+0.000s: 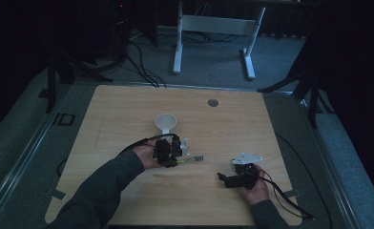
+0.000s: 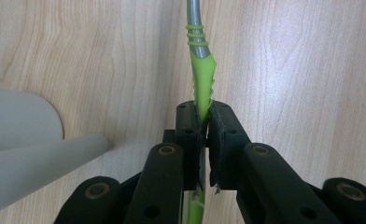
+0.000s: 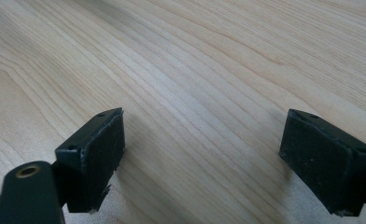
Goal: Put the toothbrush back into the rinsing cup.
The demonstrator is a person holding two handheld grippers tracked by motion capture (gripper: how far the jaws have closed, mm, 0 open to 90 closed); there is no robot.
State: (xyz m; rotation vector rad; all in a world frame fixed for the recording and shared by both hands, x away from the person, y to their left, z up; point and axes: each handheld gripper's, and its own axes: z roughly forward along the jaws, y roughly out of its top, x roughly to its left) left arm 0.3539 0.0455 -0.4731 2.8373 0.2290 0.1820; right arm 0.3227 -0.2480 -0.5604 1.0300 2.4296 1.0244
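My left gripper (image 1: 177, 160) (image 2: 203, 122) is shut on a slim tool with a green rubbery grip (image 2: 202, 84) and a grey shaft. The tool (image 1: 194, 159) lies low over the wooden table (image 1: 128, 109) and points right, ending in a dark tip. Just behind the left gripper stands a white cup with a handle (image 1: 166, 123); the cup's handle (image 2: 45, 161) passes close on the left in the left gripper view. My right gripper (image 1: 223, 178) (image 3: 204, 144) rests at the front right. Its jaws stand wide apart over bare wood with nothing between them.
A round grey grommet (image 1: 212, 102) sits in the table's far side. Cables trail from both grippers toward the front edge (image 1: 290, 200). Beyond the table stand a white desk frame (image 1: 213, 28) and dark stands on the floor.
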